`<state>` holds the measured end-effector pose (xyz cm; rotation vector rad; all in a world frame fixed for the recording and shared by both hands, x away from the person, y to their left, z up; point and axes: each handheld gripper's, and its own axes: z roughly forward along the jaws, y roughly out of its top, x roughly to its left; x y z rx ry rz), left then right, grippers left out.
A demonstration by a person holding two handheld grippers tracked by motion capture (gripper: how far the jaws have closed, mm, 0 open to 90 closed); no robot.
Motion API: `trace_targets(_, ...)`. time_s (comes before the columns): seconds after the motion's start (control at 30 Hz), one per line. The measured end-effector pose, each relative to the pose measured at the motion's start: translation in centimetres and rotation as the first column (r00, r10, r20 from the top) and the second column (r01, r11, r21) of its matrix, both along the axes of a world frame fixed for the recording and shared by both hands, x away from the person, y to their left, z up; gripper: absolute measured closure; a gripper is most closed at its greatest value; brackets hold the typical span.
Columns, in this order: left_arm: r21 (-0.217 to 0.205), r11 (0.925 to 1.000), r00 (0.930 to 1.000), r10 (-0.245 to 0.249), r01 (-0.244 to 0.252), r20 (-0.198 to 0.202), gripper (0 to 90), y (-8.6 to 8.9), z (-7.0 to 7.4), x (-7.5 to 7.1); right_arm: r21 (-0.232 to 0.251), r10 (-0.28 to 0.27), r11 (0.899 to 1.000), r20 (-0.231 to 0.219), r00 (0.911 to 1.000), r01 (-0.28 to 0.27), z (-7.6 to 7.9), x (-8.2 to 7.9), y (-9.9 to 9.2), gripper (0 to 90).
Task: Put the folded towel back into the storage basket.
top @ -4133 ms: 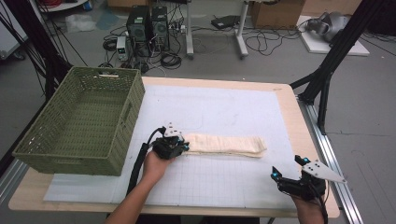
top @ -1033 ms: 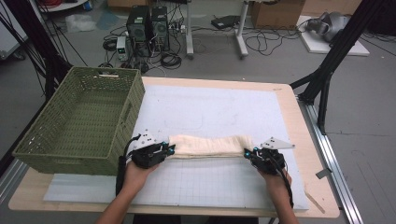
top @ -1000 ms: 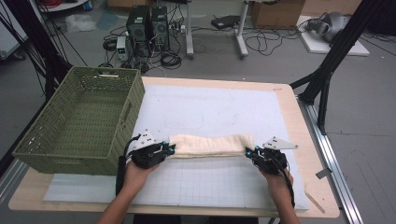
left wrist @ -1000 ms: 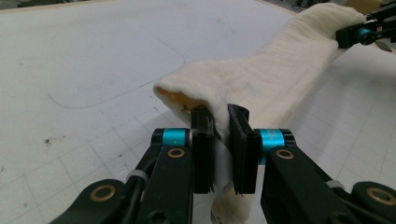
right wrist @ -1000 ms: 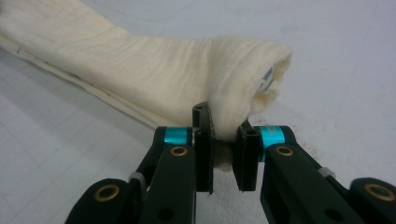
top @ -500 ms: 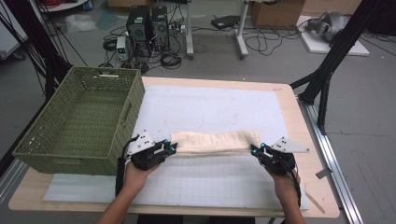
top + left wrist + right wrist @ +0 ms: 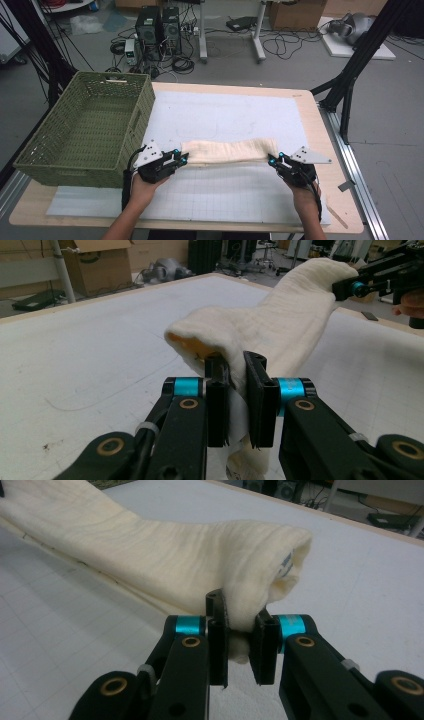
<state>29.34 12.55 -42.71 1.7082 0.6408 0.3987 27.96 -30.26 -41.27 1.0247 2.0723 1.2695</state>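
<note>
A cream cloth (image 7: 227, 150), folded into a long band, stretches across the white mat (image 7: 225, 110) between both grippers. My left gripper (image 7: 183, 159) is shut on the cloth's left end; in the left gripper view the cloth (image 7: 270, 335) is pinched between the pads of that gripper (image 7: 237, 385) and runs away to the other gripper at upper right. My right gripper (image 7: 272, 159) is shut on the right end. In the right gripper view a fold of the cloth (image 7: 165, 560) is clamped in the right gripper (image 7: 239, 630), close above the mat.
A green woven basket (image 7: 35, 165) stands at the table's left, close to my left hand. The wooden table edge (image 7: 345, 200) runs along the right. Computer cases and cables lie on the floor beyond the table. Black frame legs stand at the far right.
Over the last second both grippers have spread slightly apart, pulling the cloth out longer and straighter. Four seconds ago the right gripper was at the table's front right corner, away from the cloth.
</note>
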Motion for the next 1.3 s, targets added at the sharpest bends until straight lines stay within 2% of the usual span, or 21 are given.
trace_targets(0.23, 0.004, 0.9999, 0.9999, -0.009, 0.009, -0.008, 80.4, -0.2, -0.2, 0.2, 0.009, -0.008, 1.000, 0.001, 1.0000, 0.008, -0.1, 0.1, -0.2, 80.5)
trace_targets(0.73, 0.006, 1.0000, 1.0000, 0.000, 0.000, 0.003, 80.4, 0.0, 0.0, 0.0, 0.007, -0.003, 1.000, 0.003, 1.0000, 0.003, 0.0, 0.1, -0.1, 80.5)
trace_targets(0.9, -0.008, 0.9999, 0.9997, 0.010, -0.010, 0.021, 80.7, 0.2, 1.3, -1.2, 0.012, 0.002, 1.000, 0.009, 1.0000, -0.002, 0.4, 0.2, 0.1, 80.5)
trace_targets(1.0, 0.004, 1.0000, 0.9993, 0.009, -0.009, 0.036, 81.0, 0.4, 2.0, -1.6, 0.019, 0.010, 1.000, 0.021, 0.9997, -0.010, 0.7, 0.5, 0.4, 80.5)
trace_targets(1.3, -0.011, 0.9997, 0.9974, 0.023, -0.022, 0.069, 81.0, 1.3, 3.6, -2.4, 0.024, 0.029, 0.999, 0.058, 0.9979, -0.030, 2.1, 1.3, 1.3, 80.6)
